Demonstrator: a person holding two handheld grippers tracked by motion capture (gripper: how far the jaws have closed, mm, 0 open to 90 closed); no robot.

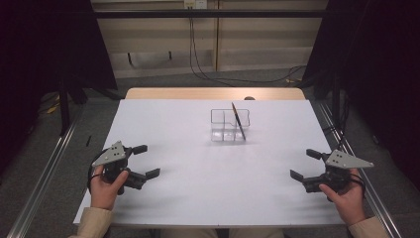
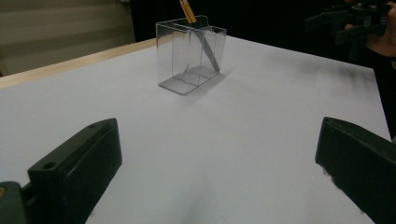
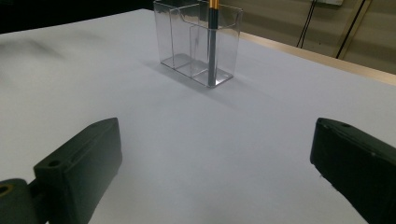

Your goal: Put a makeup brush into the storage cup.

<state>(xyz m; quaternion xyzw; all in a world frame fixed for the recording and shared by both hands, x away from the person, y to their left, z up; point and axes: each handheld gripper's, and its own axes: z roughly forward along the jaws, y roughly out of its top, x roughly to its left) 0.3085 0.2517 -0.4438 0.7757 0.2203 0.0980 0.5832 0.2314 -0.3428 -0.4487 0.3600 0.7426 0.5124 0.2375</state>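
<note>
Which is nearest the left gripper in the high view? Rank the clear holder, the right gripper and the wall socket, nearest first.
From the left gripper:
1. Clear holder, mid-table, ahead and to its right, with a pencil leaning in it.
2. Right gripper, across the table at the near right edge.
3. Wall socket, on the back wall beyond the table.

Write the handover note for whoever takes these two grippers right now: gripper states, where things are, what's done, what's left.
Left gripper: open, holding nothing, low over the near left of the white table.
Right gripper: open, holding nothing, near right, apart from everything.
Clear organizer: upright, at the table's far centre.
Pencil: stands tilted in the organizer's right-hand compartment, top end above the rim.
Done: the pencil is in the organizer, neither gripper touching it.
Left: probably nothing beyond checking the pencil stays put.
</note>
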